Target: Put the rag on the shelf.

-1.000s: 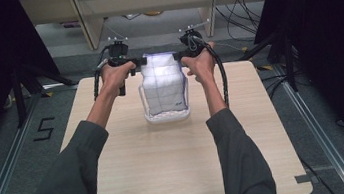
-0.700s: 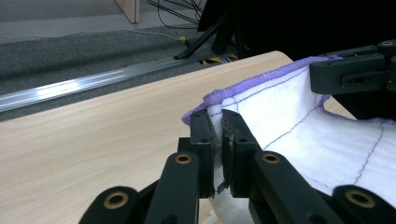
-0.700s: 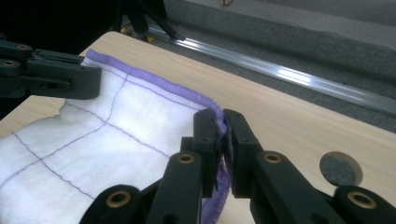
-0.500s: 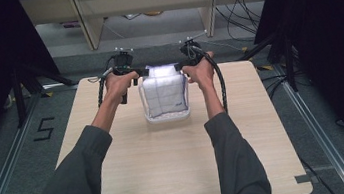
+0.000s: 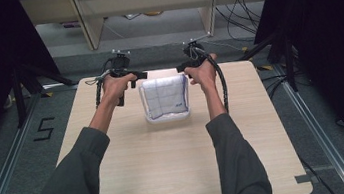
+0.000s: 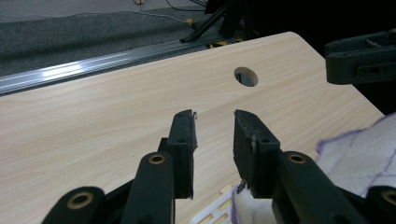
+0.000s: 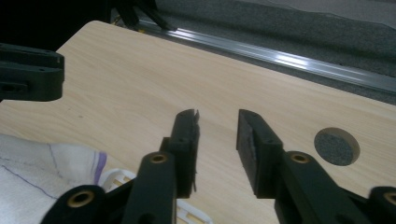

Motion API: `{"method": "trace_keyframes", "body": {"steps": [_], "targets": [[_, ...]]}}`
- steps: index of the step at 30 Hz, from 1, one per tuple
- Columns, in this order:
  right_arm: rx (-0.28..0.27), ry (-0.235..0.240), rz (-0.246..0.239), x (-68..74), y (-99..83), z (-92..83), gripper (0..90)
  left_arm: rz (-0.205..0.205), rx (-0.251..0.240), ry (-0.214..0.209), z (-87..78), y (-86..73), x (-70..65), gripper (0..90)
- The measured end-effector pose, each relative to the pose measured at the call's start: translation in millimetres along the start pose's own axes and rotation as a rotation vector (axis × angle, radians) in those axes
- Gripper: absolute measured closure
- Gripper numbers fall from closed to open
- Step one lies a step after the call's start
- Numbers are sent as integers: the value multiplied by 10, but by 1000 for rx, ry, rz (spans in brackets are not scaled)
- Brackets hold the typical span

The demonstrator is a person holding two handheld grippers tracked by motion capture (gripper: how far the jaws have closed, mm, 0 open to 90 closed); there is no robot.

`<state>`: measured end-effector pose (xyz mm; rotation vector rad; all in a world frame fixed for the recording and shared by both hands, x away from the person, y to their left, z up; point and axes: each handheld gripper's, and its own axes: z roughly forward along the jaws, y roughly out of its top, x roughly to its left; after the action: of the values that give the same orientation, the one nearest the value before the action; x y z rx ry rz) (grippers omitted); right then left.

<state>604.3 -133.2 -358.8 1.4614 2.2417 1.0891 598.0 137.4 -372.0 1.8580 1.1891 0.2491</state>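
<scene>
Near the table's point(image 5: 179, 166) far edge, the left gripper point(image 6: 214, 135) and right gripper point(image 7: 217, 135), jaws just opening and empty, release the cloth-filled white basket point(image 5: 166, 99); next, I judge, withdraw clear.

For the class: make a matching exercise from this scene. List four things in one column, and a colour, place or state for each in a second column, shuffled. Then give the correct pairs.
Things
1. cloth
2. basket
3. left gripper
4. round hole in the table

Descriptions
A. white plastic, slotted, standing on the table
B. open, nothing between its fingers, beside the basket
C. white with thin purple lines, filling the basket
D. cut through the light wood near a rounded corner

Pairs: 1-C, 2-A, 3-B, 4-D
</scene>
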Motion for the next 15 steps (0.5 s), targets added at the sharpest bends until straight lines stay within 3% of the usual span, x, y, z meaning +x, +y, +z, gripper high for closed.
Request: {"method": "trace_keyframes", "body": {"steps": [4,6,8,10,11,12,14,15], "targets": [[-27,-10,-12,-52,17,-50,660,-4,-20,-4,-98,20,19,671],[-31,-1,14,-64,20,-96,658,-1,-26,-3,-148,30,29,670],[-47,-7,-10,-91,26,-141,656,-1,-29,-8,-197,33,41,666],[-57,-7,6,-98,22,-186,652,9,-32,3,-249,35,42,664],[-58,-13,-17,-119,23,-203,649,4,-41,-2,-272,37,41,663],[-59,-11,10,-115,18,-233,649,12,-38,-3,-304,40,50,663],[-72,-10,-7,-133,17,-285,649,14,-47,-3,-358,44,52,662],[-60,-12,13,-124,11,-319,649,15,-49,-8,-384,44,55,662]]}}
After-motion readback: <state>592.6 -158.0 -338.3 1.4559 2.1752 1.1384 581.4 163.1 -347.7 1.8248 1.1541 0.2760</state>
